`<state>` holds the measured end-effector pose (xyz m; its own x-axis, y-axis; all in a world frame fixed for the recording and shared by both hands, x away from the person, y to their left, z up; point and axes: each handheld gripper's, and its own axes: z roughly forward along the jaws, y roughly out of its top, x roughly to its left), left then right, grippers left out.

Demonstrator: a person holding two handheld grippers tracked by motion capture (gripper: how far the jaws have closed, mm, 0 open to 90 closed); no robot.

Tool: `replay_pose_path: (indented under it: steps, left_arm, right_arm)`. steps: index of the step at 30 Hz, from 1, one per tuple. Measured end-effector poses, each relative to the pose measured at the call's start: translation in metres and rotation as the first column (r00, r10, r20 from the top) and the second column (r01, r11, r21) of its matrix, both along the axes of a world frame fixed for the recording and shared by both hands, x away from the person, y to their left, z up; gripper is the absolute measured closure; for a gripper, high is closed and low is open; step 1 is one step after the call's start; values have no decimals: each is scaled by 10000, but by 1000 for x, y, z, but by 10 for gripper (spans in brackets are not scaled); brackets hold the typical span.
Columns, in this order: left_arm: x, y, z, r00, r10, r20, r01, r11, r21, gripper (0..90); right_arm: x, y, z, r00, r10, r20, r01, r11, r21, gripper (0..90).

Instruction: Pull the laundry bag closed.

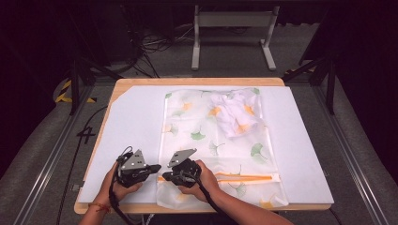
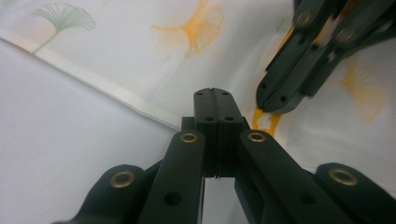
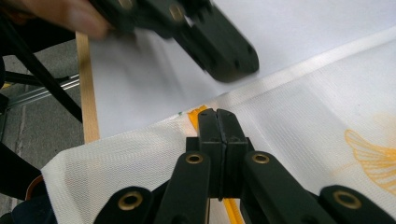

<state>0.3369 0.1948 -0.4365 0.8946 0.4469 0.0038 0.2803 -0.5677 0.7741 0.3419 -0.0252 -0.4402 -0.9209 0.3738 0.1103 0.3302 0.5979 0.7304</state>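
A translucent mesh bag [image 1: 211,136] printed with green and orange leaves lies flat on the white mat [image 1: 131,117]. A white garment [image 1: 234,112] is bunched inside its far end. An orange zipper [image 1: 244,177] runs across the near end. My right gripper [image 1: 163,178] [image 3: 217,114] is shut at the zipper's left end, on the orange zipper pull [image 2: 261,122]. My left gripper [image 1: 157,167] [image 2: 215,93] is shut just left of it, at the bag's white side seam [image 2: 112,91]. I cannot tell whether it pinches the fabric.
The mat covers a wooden table [image 1: 187,81], whose left edge [image 3: 86,84] is close to both grippers. A metal stand [image 1: 232,33] and cables sit on the floor beyond the table. Aluminium rails [image 1: 51,154] flank the table.
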Motion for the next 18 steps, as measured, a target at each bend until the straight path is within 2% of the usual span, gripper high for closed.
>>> replay_pose_path:
  steps: [1,2,3,5,8,9,10,11,12,13,18]
  left_arm:
    - [-7,-3,4,9999,-141,14,140,9995,267,900]
    - [-7,-3,4,9999,-141,14,140,9995,267,900]
    - [-10,-5,3,9997,-215,-145,219,9995,231,900]
    - [-22,-11,-1,9993,-288,-219,302,9972,682,900]
    - [-32,-17,-4,9978,-565,-348,578,9977,361,900]
    - [-34,-20,-4,9972,-651,-364,665,9971,381,900]
    - [-36,-24,-5,9972,-685,-301,705,9949,716,900]
    - [-37,-28,-7,9973,-692,-229,715,9899,1223,900]
    - [-38,-32,-11,9965,-793,-282,831,9800,1808,900]
    - [-38,-31,-12,9965,-790,-269,824,9829,1647,900]
    - [-36,-25,-16,9971,-738,-178,755,9883,1326,900]
  right_arm:
    - [0,0,0,10000,25,17,-25,10000,-45,900]
    - [0,0,0,10000,25,17,-25,10000,-45,900]
    - [0,0,0,10000,24,23,-24,10000,-43,900]
    - [0,0,0,10000,-28,35,28,10000,-37,900]
    - [1,-2,0,10000,-75,59,75,10000,32,900]
    - [1,-2,-1,10000,-92,10,92,10000,26,900]
    - [0,-1,-1,9999,-129,-9,129,9999,35,900]
    - [0,-1,-1,10000,-93,3,93,10000,0,900]
    - [-1,0,-1,10000,-75,1,75,10000,-28,900]
    - [-1,1,-2,10000,-7,7,7,10000,-70,900]
    - [-1,0,-3,10000,-11,16,12,9999,-124,900]
